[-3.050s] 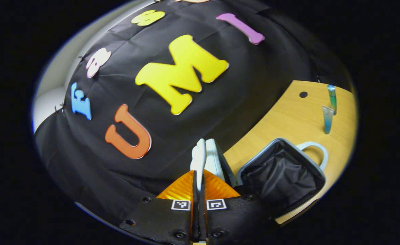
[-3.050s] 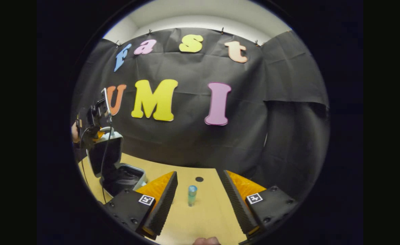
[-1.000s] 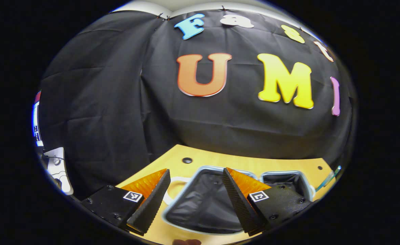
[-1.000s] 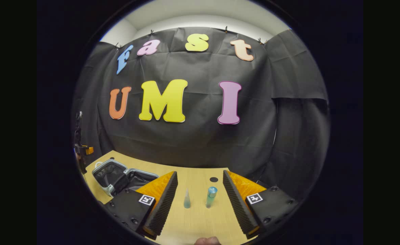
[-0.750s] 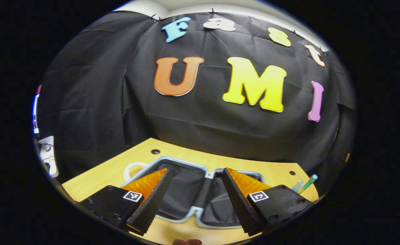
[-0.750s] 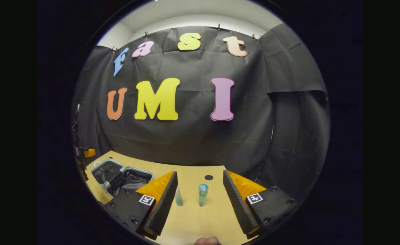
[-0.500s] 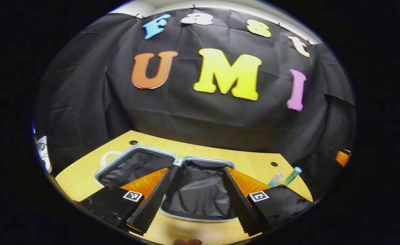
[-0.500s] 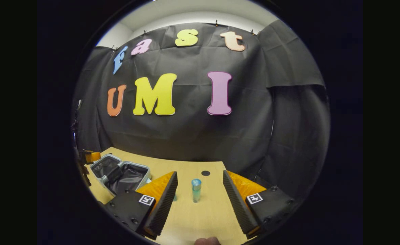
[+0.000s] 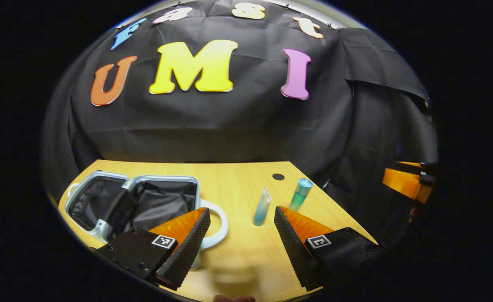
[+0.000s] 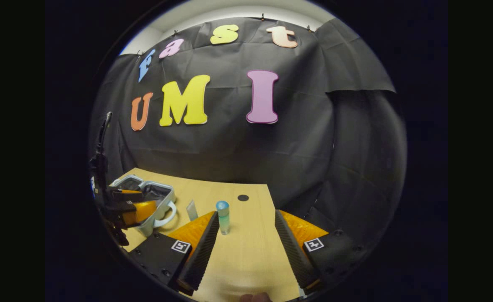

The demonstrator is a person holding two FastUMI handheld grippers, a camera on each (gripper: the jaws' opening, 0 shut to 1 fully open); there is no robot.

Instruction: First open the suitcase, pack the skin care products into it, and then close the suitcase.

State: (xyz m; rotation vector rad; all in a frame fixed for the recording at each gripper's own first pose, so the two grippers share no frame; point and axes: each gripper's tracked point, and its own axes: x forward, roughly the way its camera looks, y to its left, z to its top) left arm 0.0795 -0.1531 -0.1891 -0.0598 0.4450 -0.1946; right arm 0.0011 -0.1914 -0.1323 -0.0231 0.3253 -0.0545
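A small pale suitcase point(image 9: 162, 178) lies open flat on the wooden table, both dark-lined halves facing up, its loop handle point(image 9: 220, 224) toward the middle. Right of it stand a translucent blue tube point(image 9: 262, 206) and a teal bottle point(image 9: 300, 194). My left gripper point(image 9: 241, 212) is open above the table, between the handle and the tube, holding nothing. In the right gripper view the suitcase point(image 10: 167, 193), the tube point(image 10: 192, 209) and the bottle point(image 10: 223, 217) sit left of centre. My right gripper point(image 10: 246, 214) is open and empty, with the bottle just by its left finger.
The table point(image 9: 238, 172) has a dark round hole point(image 9: 278, 176) behind the bottle and ends at the black cloth wall. The right gripper point(image 9: 402, 178) hangs off the table's right edge. The left gripper point(image 10: 131, 202) hovers by the suitcase's near side.
My left gripper released the raised lid and opened; the suitcase now lies flat open. The left gripper swung right from the suitcase toward the tube and bottle. The right gripper drifted right of the bottle.
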